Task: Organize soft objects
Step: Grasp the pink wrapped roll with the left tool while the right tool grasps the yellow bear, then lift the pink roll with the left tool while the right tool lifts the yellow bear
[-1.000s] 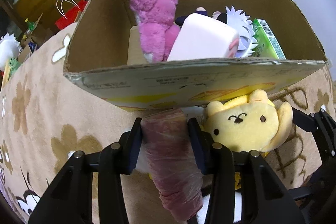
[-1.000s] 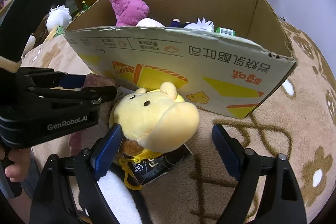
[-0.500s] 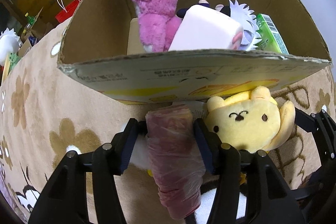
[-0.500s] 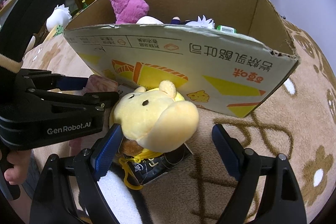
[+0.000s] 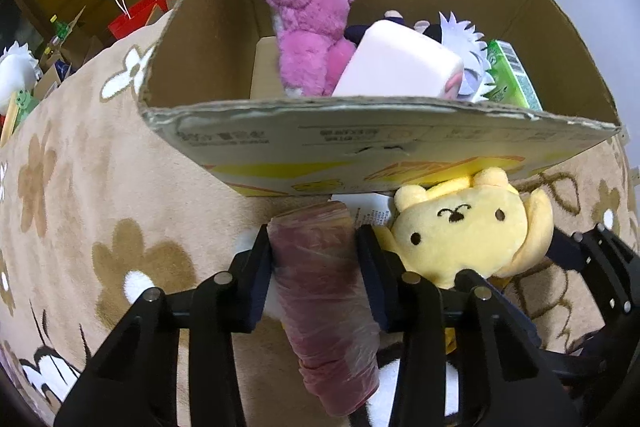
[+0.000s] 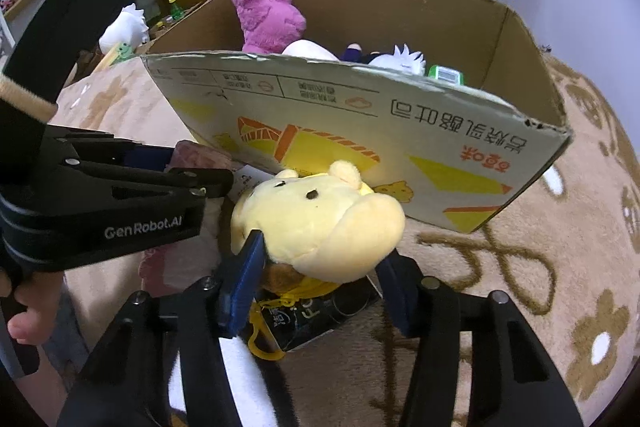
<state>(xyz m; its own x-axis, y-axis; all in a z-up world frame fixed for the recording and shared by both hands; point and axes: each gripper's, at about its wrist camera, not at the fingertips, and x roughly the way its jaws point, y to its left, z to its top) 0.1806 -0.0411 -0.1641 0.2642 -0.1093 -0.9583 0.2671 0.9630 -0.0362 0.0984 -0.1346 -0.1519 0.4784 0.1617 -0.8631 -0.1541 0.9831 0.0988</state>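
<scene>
Cardboard box (image 5: 360,143) stands on the floral plush blanket (image 5: 80,207) with its top open, serving as the collection bin for the soft items. It already holds a pink plush bear (image 5: 304,15), a pale pink cushion-like piece (image 5: 400,67), a white spiky-haired doll (image 5: 468,39) and a green carton (image 5: 512,75).

Left gripper (image 5: 316,259) pinches a maroon roll wrapped in clear film (image 5: 324,299) between its two blue pads. The roll points toward the near wall of the box, below the rim, so a lift appears necessary before it can go in.

Right gripper (image 6: 320,271) has its jaws closed around the lower part of a yellow plush toy (image 6: 320,223). The toy rests just in front of the box, above a dark printed package (image 6: 316,319) with a yellow loop (image 6: 260,343). Contact of the right-hand pad is partly hidden by the plush, so the firmness of the grip is uncertain.

Readable marking: "GenRobot.AI" on the left gripper body in the right wrist view. The box front carries Chinese characters printed upside down, plus yellow and orange graphics. Smaller print on the box is not legible.
</scene>
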